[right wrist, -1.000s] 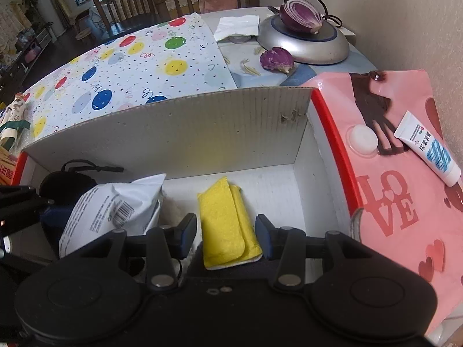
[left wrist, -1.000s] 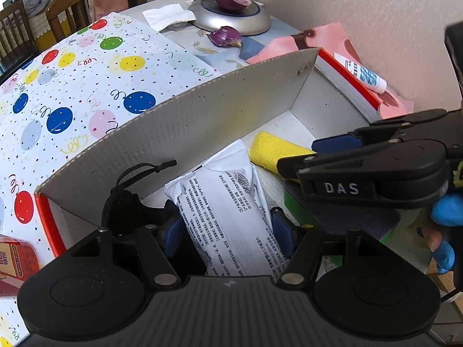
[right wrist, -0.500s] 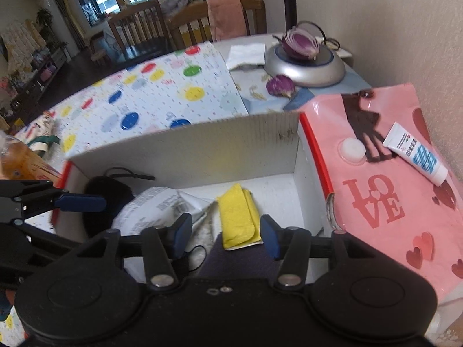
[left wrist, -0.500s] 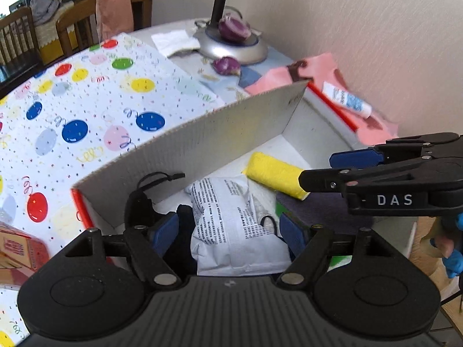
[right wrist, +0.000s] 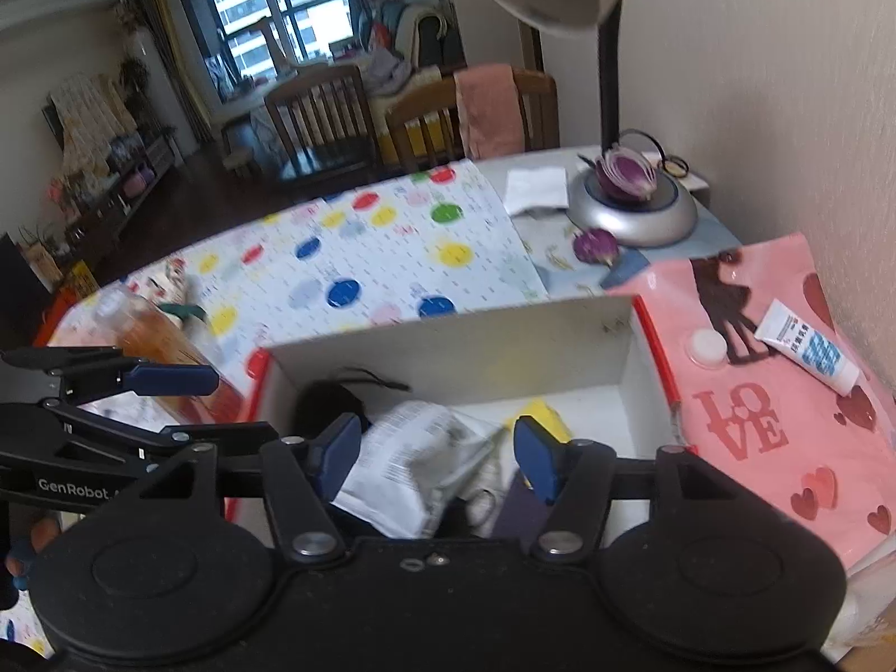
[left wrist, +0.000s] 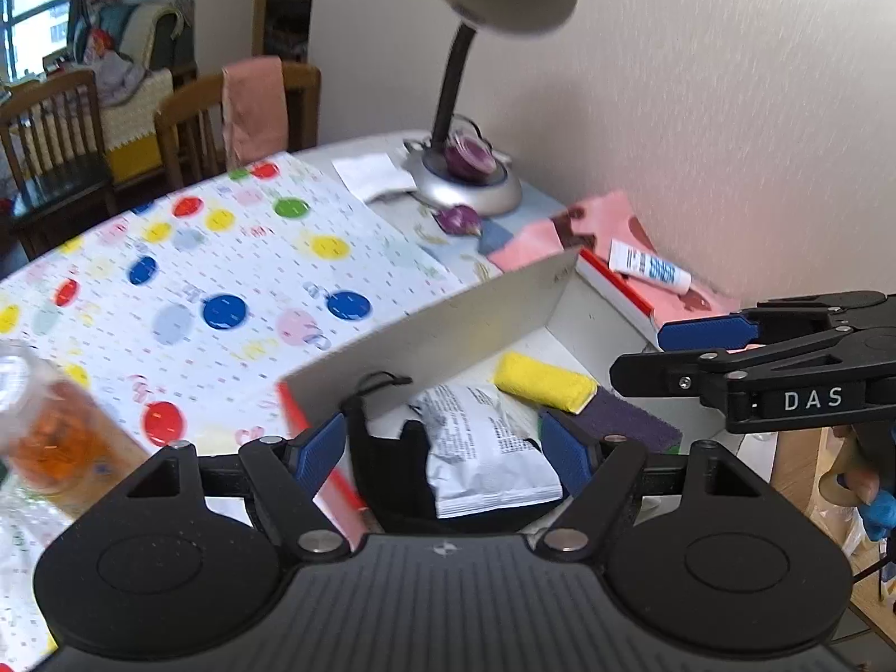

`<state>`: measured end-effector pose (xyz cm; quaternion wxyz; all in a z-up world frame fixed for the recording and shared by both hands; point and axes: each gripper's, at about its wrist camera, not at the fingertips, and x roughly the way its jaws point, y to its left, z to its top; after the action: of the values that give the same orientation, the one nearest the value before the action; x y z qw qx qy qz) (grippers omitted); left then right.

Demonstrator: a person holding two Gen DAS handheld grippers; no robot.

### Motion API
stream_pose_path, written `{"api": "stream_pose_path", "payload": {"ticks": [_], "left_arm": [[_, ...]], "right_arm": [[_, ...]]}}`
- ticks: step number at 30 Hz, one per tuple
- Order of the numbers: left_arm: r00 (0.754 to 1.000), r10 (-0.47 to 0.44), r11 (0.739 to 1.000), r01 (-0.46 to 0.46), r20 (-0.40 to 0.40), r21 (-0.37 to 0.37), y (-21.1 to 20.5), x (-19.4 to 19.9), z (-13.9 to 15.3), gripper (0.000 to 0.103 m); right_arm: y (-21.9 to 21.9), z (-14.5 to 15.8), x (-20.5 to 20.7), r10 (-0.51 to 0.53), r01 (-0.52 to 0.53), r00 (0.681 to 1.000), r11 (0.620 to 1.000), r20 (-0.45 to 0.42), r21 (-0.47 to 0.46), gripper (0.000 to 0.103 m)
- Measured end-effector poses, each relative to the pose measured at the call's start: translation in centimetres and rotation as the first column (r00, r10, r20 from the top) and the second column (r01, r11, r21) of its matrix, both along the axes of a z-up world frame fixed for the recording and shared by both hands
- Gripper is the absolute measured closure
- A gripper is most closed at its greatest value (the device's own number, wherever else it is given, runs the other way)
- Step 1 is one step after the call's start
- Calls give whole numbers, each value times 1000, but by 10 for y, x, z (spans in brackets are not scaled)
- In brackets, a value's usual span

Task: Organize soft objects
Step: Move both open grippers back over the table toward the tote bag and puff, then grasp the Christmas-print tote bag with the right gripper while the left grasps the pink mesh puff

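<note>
Both sets of jaws are empty: the left gripper (left wrist: pixel 442 451) has its blue pads standing well apart with nothing pinched, and the right gripper (right wrist: pixel 428 456) is opening right now, nothing between its pads either, just the box contents showing through the gap. Below them, lower middle of both frames, sits the white cardboard box (left wrist: pixel 448 330) with the soft stuff in it: a white printed pouch (left wrist: pixel 487 459) in the middle, a black pouch with a cord loop (left wrist: pixel 392 465) at its left side, a yellow sponge (left wrist: pixel 546 383) up and to the right, and a dark purple cloth (left wrist: pixel 633 420) touching the sponge's lower end. So I'd say this is a release-and-clear step. To do it well, get the pads fully apart before lifting off, so the crinkly pouch or that cord loop doesn't snag and ride up out of the box. Come out over the box, not sideways, since the back wall is a thin flap that looks easy to knock. Further out there's stuff to avoid: an orange bottle (right wrist: pixel 162 336) at the left just beside the box, the pink LOVE bag (right wrist: pixel 784 392) with a small tube (right wrist: pixel 806 353) on it at the right, and the desk lamp (right wrist: pixel 627 207) overhead at upper right. Can't tell what soft item is left outside the box, if any.
</note>
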<state>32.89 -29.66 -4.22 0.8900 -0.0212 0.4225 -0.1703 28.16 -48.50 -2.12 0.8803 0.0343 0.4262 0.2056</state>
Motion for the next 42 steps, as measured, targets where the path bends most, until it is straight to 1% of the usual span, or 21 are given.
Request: {"api": "stream_pose_path", "payload": {"ticks": [4,9,12,14,16,18,24,26,27,28,33,37,39,41,42], "left_arm": [[999,14,1000,-13,47,-13,20,-15,17,26],[995,52,998,-47,87,-51,54,-37,35,26],[991,87,994,-80,98,-72,76,-49,43,20],[989,107,991,-98,104,-85,92,-57,48,20],[985,129,988,-119,112,-95,109,-64,51,20],[982,150,985,-138,116,-104,125,-72,54,20],[973,203,975,-190,108,-115,176,-91,55,18],[972,209,973,-196,105,-122,193,-98,55,11],[971,213,972,-200,105,-126,202,-102,55,6],[969,223,969,-208,106,-129,211,-106,55,4],[959,258,960,-241,118,-141,251,-123,53,3],[949,291,950,-272,119,-154,282,-130,52,0],[947,299,949,-281,118,-146,297,-130,51,0],[942,313,945,-297,120,-140,313,-132,50,0],[935,330,940,-313,127,-134,322,-133,49,0]], "right_arm": [[16,19,-15,15,-16,999,1000,46,25,39],[42,39,-33,42,-46,995,998,89,49,38],[60,46,-43,61,-67,992,996,108,52,36],[73,50,-48,75,-82,991,995,113,58,36],[87,52,-53,87,-94,989,994,117,60,30],[101,54,-57,102,-110,987,992,121,62,27],[145,58,-71,147,-156,981,986,127,66,23],[160,58,-73,159,-169,979,984,128,65,20],[167,58,-74,164,-173,978,983,127,64,17],[175,58,-76,169,-178,978,982,126,64,16],[212,57,-80,190,-198,975,978,117,68,12],[243,60,-82,218,-225,969,973,117,58,9],[258,62,-80,225,-232,966,971,125,50,5],[272,64,-75,226,-233,966,971,126,49,3],[279,64,-72,227,-234,966,971,121,52,3]]}}
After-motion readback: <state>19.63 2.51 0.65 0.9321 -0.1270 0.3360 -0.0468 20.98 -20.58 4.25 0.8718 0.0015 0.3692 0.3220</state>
